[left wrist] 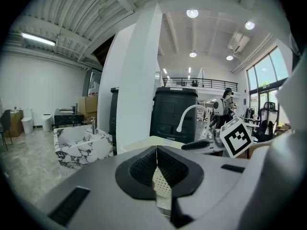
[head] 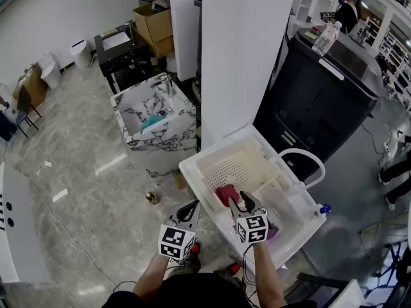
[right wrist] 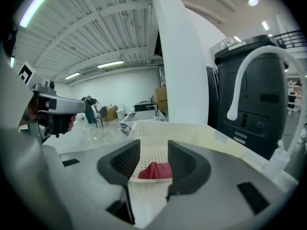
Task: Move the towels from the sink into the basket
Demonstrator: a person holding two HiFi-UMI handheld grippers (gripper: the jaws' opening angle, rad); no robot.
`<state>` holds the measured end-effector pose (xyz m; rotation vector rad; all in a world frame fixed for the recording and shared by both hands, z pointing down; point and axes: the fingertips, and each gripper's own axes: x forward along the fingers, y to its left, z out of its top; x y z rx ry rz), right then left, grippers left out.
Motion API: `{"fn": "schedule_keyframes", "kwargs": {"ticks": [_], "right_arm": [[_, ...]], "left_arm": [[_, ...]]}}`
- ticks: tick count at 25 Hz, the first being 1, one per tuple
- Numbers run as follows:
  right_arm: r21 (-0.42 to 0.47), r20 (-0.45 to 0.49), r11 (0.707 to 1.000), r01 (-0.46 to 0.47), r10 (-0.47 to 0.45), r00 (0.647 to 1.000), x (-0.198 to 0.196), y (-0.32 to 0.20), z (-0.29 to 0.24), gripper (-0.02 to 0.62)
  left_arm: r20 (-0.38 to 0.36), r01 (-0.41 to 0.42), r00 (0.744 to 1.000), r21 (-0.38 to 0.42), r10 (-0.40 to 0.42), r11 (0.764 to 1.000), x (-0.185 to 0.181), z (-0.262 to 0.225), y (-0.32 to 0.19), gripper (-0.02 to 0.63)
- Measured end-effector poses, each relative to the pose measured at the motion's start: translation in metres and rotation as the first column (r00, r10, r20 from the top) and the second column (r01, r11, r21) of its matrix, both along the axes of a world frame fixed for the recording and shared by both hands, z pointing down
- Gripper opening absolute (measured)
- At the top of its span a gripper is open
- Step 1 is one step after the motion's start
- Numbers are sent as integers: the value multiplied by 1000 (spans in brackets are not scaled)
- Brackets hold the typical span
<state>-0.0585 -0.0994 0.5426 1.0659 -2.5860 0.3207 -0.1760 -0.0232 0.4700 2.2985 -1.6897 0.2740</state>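
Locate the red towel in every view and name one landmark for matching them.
Head view: the red towel is at lower centre, in the near corner of the basket.
Left gripper view: the towel cannot be made out.
Right gripper view: the towel is at bottom centre, inside the basket.
Shared landmark: the white curved tap.

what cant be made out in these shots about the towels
- Head view: right gripper covers the sink's near part; purple patch there unidentifiable.
- Right gripper view: basket wall hides the red towel's lower part.
- Left gripper view: shut left gripper blocks the basket's inside.
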Motion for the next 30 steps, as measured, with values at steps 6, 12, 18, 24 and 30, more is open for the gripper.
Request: {"fn": "schedule_keyframes", "kwargs": {"ticks": [6,12,18,24,30], "right_arm": [[48,23,998,-28,27,999,11,4,-21,182],[100,70,992,-82,75,995,35,11,-50,150],[157,101,971,-183,169,980,71,18,-74,90],[186,128,942,-280,260,957,110,31,-90,55],[196,140,911,-364,341,929,147,47,-91,38]], "left_arm": [[4,-28,1000,12,28,1000,9,-3,0,8],[9,-63,998,35,63,997,23,-13,-2,9],[16,-121,993,51,120,991,44,-20,-6,8],[21,-196,981,71,195,978,76,-29,-9,8],[23,-272,962,76,271,959,110,-29,-10,8]]}}
